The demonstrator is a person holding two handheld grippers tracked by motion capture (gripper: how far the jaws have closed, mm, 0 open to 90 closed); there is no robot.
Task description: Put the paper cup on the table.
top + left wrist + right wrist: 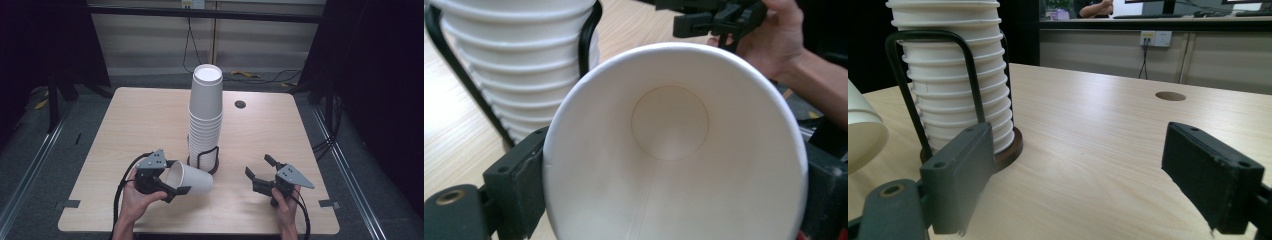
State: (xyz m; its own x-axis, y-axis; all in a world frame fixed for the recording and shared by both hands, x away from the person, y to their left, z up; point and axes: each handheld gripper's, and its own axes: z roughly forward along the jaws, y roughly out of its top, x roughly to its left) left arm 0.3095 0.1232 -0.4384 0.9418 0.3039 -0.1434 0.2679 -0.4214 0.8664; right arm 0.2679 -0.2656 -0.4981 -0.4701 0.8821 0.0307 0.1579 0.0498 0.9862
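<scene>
- The left gripper [176,181] clamps a smooth white paper cup [192,180] by its round rim, lying sideways near the bench's [135,120] front edge.
- The right gripper [261,172] gapes wide, empty.
- Ribbed cup stack [205,117] stands mid-bench in a black wire holder [204,161].

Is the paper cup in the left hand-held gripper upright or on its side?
On its side: the paper cup points its open mouth at the left hand-held gripper.

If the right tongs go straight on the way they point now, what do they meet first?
Probably nothing soon: the open right tongs point over bare table. The cup stack stands left of their line, though depth is unclear.
</scene>
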